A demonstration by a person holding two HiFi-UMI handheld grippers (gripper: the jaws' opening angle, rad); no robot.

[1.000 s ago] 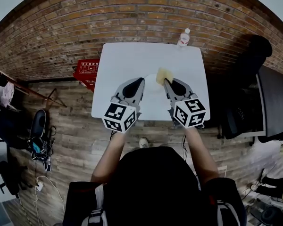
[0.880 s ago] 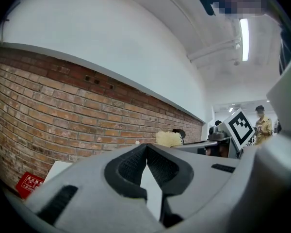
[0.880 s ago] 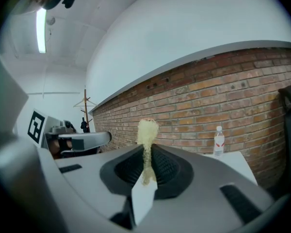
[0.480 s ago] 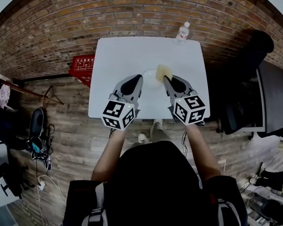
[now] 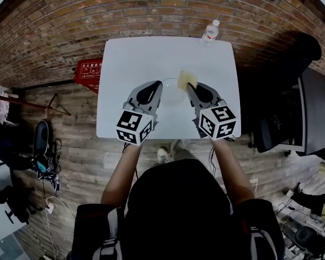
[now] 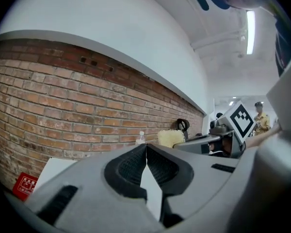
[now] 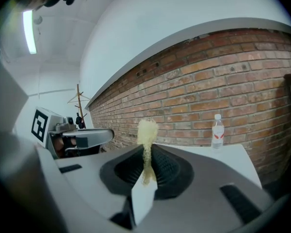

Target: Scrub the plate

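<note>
A pale white plate lies on the white table, between my two grippers. My right gripper is shut on a yellow sponge, which sticks out past its tips over the plate's right rim. In the right gripper view the sponge stands pinched between the jaws of the right gripper. My left gripper is shut with nothing in it, its tip at the plate's left rim. The left gripper view shows the left gripper's jaws closed together, and the sponge beyond them.
A clear water bottle stands at the table's far right corner. A red box sits on the wooden floor left of the table. A brick wall runs behind. A dark chair and clutter stand to the right.
Both grippers have sunk and reached further over the table toward the plate. The sponge stays in the right one and the left one stays shut.
</note>
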